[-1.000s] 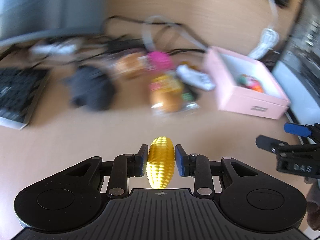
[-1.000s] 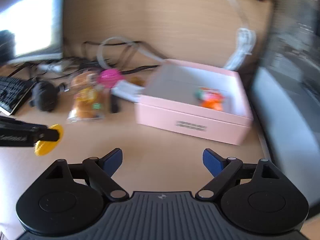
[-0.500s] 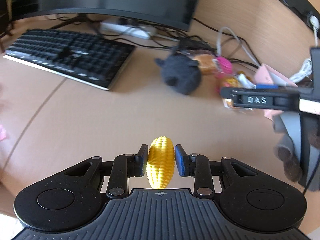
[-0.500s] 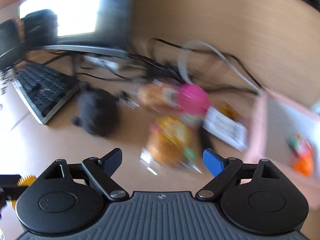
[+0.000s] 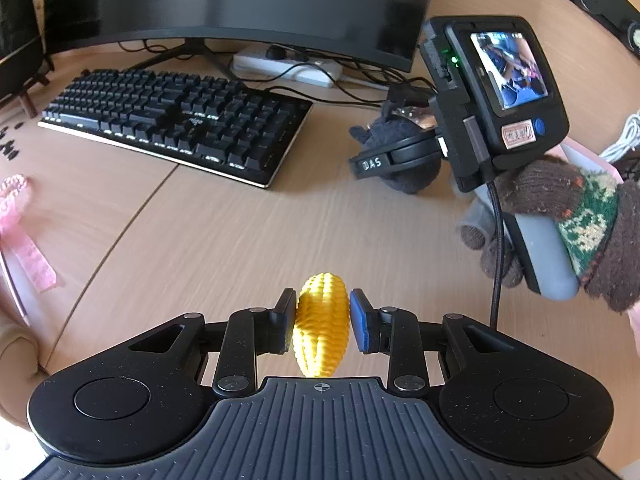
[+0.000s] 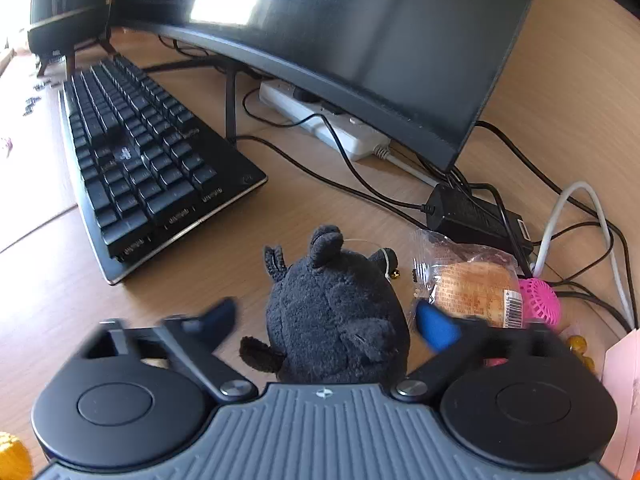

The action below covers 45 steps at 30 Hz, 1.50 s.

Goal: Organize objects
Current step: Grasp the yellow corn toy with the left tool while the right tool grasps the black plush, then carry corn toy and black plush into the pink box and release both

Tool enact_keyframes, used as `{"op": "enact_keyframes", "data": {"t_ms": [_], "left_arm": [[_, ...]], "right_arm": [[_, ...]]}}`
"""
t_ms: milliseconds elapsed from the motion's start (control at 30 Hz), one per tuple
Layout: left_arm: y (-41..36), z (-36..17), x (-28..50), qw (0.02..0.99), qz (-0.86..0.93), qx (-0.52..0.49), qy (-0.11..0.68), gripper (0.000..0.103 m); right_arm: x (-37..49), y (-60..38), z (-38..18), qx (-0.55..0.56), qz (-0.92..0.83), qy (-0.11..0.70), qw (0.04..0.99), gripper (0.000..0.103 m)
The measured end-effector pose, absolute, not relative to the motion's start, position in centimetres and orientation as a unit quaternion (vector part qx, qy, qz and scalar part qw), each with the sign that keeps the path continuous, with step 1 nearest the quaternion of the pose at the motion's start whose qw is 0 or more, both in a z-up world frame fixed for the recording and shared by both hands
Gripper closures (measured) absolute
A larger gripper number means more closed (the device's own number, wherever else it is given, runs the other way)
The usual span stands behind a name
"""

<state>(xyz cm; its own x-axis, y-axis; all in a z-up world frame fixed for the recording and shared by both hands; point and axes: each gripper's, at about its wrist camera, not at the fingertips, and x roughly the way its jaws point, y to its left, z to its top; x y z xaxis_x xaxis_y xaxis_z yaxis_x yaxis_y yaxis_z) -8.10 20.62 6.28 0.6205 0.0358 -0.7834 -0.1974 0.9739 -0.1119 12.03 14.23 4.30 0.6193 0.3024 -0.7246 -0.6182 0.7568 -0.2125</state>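
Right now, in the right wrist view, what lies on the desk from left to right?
Black keyboard → dark plush toy → wrapped bun → pink ball → pink box edge.

keyboard [image 6: 148,168] left of plush toy [image 6: 336,316] | wrapped bun [image 6: 472,288] right | monitor [image 6: 360,28] behind

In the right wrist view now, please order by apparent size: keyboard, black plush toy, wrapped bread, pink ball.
1. keyboard
2. black plush toy, although it sits very near the camera, between the open claw's fingers, so it looks enlarged
3. wrapped bread
4. pink ball, partly hidden
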Motion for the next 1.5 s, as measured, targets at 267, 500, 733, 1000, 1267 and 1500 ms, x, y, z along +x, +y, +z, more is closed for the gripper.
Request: {"op": "enact_keyframes", "data": {"t_ms": [267,500,733,1000,1267,1500], "left_arm": [[18.5,6.7,-7.0,0.901,0.028,-0.067,0.428,0.07],[13.8,7.4,-5.4,0.904,-0.047,-0.03,0.423,0.07],[8.2,10.8,-3.5,0.914,-0.18,-0.038,0.362,0.07],[-1.7,15.8,4.7,0.929,-0.245,-0.004,0.278,0.07],[-10.4,10.6,12.6,0.922,-0.246,0.07,0.289,0.067],[-8.8,8.7,13.0,0.937,-0.21,-0.032,0.277,0.067]], "right_arm": [[8.3,8.9,8.3,-0.175,0.268,0.338,0.885,0.036],[1.7,0.2,12.2,-0.173,0.253,0.308,0.901,0.036],[-4.2,-9.7,13.5,-0.137,0.164,0.321,0.923,0.036],[-8.9,-17.4,14.1,-0.102,0.071,0.299,0.946,0.036],[-10.9,-21.5,14.8,-0.058,0.008,0.278,0.959,0.037],[-10.8,-23.4,13.8,-0.047,-0.01,0.303,0.952,0.037]]}}
